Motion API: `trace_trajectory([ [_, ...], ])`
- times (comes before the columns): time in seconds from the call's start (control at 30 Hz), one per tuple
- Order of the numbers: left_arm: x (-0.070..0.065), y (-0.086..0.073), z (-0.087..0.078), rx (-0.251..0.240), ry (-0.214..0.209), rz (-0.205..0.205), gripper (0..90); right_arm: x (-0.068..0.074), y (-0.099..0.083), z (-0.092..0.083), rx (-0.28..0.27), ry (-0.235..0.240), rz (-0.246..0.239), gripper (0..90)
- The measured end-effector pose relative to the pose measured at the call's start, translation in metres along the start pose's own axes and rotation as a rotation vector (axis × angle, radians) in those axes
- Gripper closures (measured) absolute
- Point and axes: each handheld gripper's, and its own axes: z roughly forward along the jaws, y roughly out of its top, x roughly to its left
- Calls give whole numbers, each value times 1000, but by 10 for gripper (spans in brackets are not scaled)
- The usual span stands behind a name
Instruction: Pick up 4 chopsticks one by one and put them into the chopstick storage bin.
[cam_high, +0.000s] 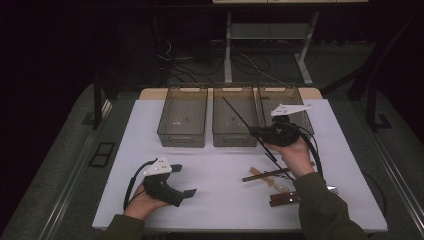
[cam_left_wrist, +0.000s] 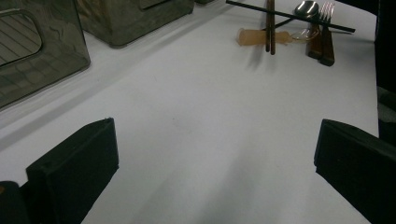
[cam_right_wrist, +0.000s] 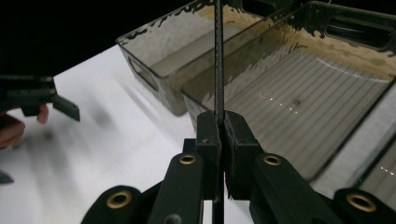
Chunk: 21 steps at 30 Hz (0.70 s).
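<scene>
Nearest, the left gripper is held with jaws spread wide and empty, well short of the middle bin. Farther on, a black chopstick is clamped by the right gripper, slanting above that bin.

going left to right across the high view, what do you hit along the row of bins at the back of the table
left bin → middle bin → black chopstick slanting over the middle bin, clamped in the right gripper → right bin, partly behind that gripper
</scene>
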Motion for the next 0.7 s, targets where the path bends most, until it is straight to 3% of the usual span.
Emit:
trace_trajectory([
  [0.7,-2,0,2,9,-11,19,0,16,47,51,-33,-8,-2,854],
])
